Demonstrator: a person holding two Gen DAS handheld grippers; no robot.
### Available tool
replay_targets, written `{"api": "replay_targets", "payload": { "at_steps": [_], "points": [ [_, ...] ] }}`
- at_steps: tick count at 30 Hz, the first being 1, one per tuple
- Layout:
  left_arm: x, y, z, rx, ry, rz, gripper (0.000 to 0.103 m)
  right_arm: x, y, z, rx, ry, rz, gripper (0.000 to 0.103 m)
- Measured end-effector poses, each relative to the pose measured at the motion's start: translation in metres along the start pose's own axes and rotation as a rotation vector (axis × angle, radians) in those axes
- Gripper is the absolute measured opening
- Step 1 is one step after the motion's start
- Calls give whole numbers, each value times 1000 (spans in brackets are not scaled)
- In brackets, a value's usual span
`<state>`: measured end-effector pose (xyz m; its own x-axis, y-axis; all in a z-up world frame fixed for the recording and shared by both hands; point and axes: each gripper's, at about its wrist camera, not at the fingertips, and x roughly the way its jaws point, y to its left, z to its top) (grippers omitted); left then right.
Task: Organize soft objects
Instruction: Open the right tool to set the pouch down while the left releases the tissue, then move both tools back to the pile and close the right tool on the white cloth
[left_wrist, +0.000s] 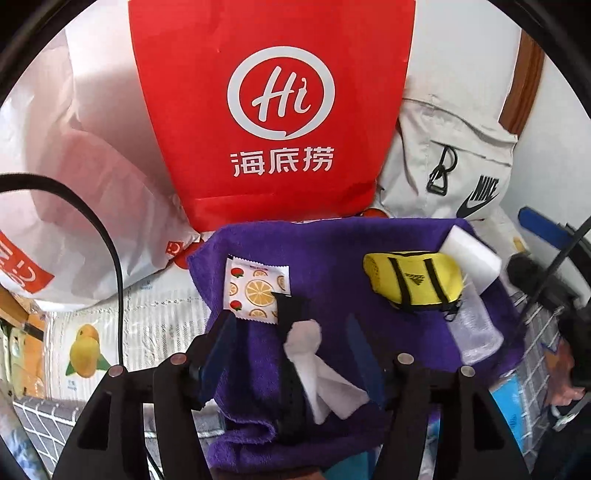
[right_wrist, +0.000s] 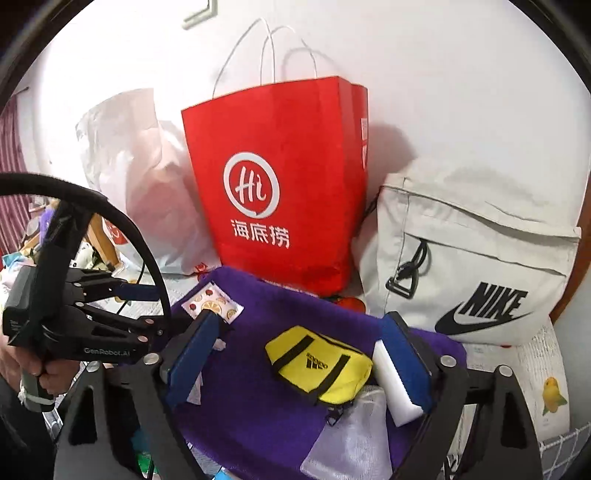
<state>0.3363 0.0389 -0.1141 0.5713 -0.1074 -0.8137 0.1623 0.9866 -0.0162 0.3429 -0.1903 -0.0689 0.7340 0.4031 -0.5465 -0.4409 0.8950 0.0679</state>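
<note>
- A purple towel (left_wrist: 325, 258) lies spread on the fruit-print surface, in front of a red paper bag (left_wrist: 273, 110) and a grey Nike bag (right_wrist: 472, 258)
- The left gripper (left_wrist: 291, 347) hovers over the towel's near part with its jaws apart; a crumpled white tissue (left_wrist: 317, 373) and a black strap (left_wrist: 291, 317) lie between them, ungripped
- A fruit-print sachet (left_wrist: 255, 288) lies on the towel just beyond the left finger
- The right gripper (right_wrist: 299, 354) stands wide open, holding nothing; a small yellow pouch (right_wrist: 317, 365) lies on the towel between its fingers, and a white foam block (right_wrist: 391, 384) rests against the right one
- A clear plastic bag (right_wrist: 347, 443) lies near the pouch
</note>
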Motion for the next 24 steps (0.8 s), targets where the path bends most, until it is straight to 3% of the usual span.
{"api": "replay_targets", "payload": {
  "at_steps": [6, 11, 16, 19, 22, 24],
  "points": [
    [-12, -1, 2, -32, 4, -60, 60, 8, 27, 0, -179, 37, -91, 90],
    [-36, -7, 1, -49, -94, -102, 60, 8, 44, -6, -212, 35, -77, 90],
    [-63, -2, 1, -128, -169, -217, 60, -17, 51, -2, -129, -42, -14, 90],
    [-77, 2, 2, -179, -194, -217, 60, -32, 49, 4, -80, -56, 51, 90],
    [-78, 3, 6, -157, -128, -188, 60, -50, 47, 7, -60, -83, 72, 90],
    [-80, 6, 4, -176, -126, -176, 60, -60, 47, 6, -53, -78, 71, 90]
  ]
}}
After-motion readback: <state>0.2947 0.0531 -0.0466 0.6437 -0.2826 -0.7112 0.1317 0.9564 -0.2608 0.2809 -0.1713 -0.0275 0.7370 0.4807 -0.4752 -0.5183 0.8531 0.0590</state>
